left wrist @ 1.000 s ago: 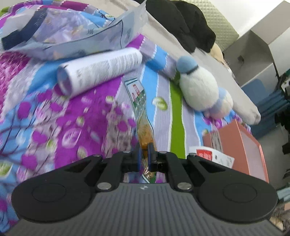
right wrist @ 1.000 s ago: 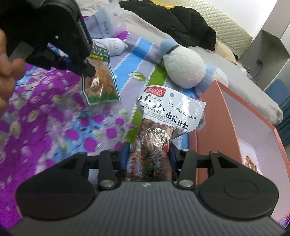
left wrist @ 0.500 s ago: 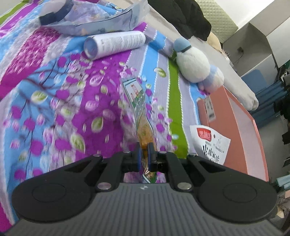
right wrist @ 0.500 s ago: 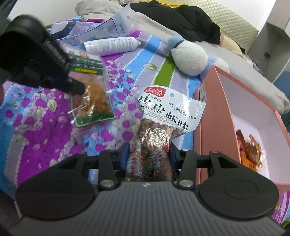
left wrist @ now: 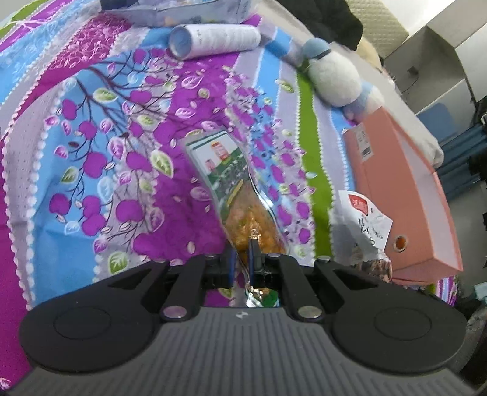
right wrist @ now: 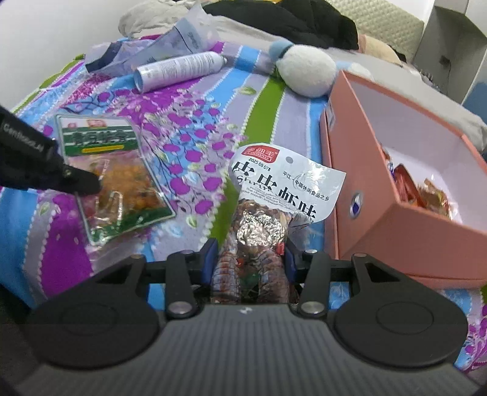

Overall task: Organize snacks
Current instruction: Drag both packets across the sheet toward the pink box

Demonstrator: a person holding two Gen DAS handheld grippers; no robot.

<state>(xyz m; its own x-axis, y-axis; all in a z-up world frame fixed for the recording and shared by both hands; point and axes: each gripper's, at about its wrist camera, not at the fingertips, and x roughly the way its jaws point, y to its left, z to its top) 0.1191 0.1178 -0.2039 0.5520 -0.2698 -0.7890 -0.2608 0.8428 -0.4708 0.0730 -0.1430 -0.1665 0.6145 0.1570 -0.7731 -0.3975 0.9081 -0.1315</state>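
Observation:
My left gripper (left wrist: 242, 259) is shut on a clear green-labelled snack pack (left wrist: 234, 189) of orange pieces, which hangs above the flowered bedspread. The same green pack (right wrist: 115, 179) shows at the left of the right wrist view, pinched by the left gripper (right wrist: 88, 184). My right gripper (right wrist: 251, 259) is shut on a white shrimp-snack bag (right wrist: 283, 189) with a red logo, held just left of the pink box (right wrist: 380, 225). That white bag (left wrist: 362, 219) and the pink box (left wrist: 404, 195) lie to the right in the left wrist view. Several wrapped snacks (right wrist: 420, 192) sit inside the box.
A white spray can (right wrist: 179, 70) lies on its side at the far end of the bedspread, beside a crumpled plastic bag (right wrist: 164, 51). A white-and-blue plush toy (right wrist: 304, 70) rests behind the box. Black clothing (right wrist: 289, 18) is piled at the back.
Both grippers have drawn back toward the near side with their packs still held. The box has come nearer the right gripper and shows more of its inside.

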